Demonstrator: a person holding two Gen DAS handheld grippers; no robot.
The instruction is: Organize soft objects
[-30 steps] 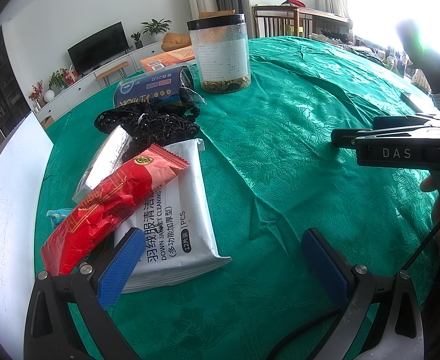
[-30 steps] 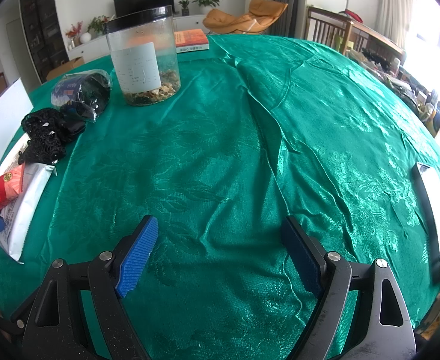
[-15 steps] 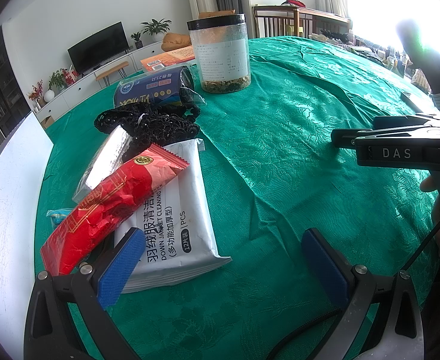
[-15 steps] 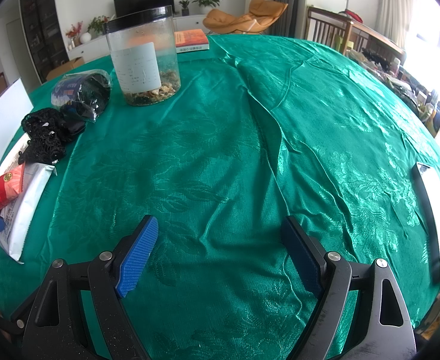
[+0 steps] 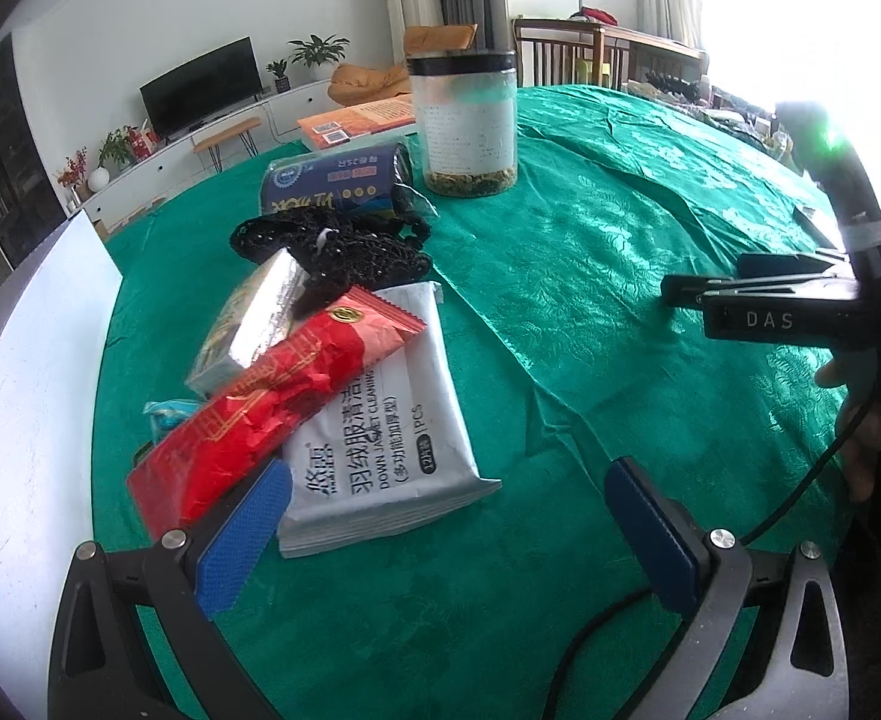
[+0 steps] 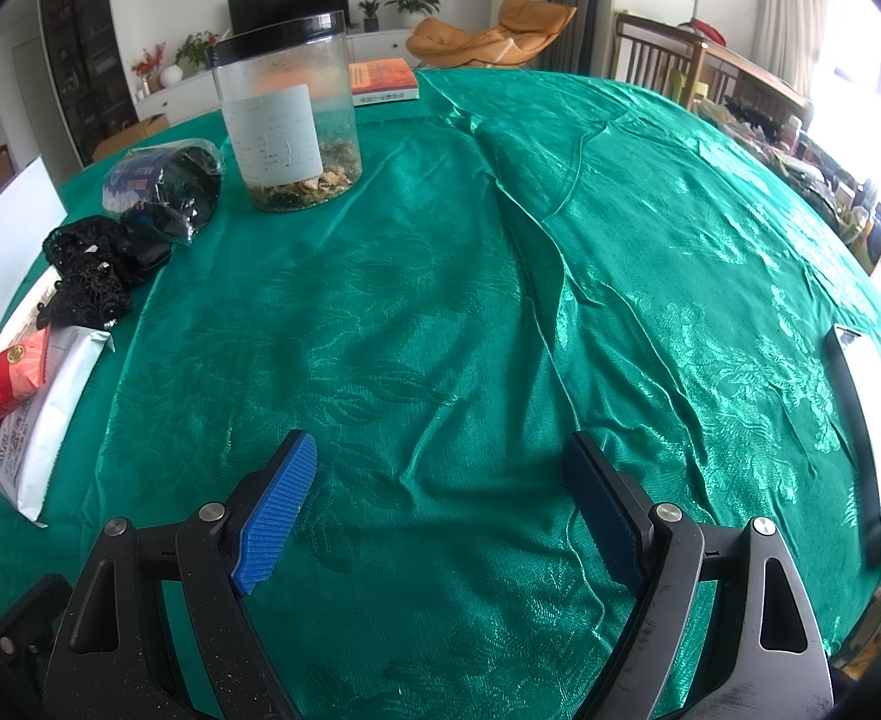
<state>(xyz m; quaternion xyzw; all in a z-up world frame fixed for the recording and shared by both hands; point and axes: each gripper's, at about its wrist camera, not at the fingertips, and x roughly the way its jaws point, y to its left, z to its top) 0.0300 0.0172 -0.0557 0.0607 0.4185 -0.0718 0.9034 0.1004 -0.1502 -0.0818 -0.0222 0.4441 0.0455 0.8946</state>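
While both grippers hover wide open and empty, left gripper [image 5: 446, 531] sits just near of the white wipes pack [image 5: 380, 438] under the red packet [image 5: 272, 402] at left; judged pre-grasp, next closing on the pack; right gripper [image 6: 440, 510] over bare tablecloth [image 6: 560, 300].

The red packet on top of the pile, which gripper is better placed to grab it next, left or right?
Left, probably. The left gripper is open with the red packet just ahead, beside its left finger. The right gripper is open over bare tablecloth, with the pile far off at the left edge of its view.
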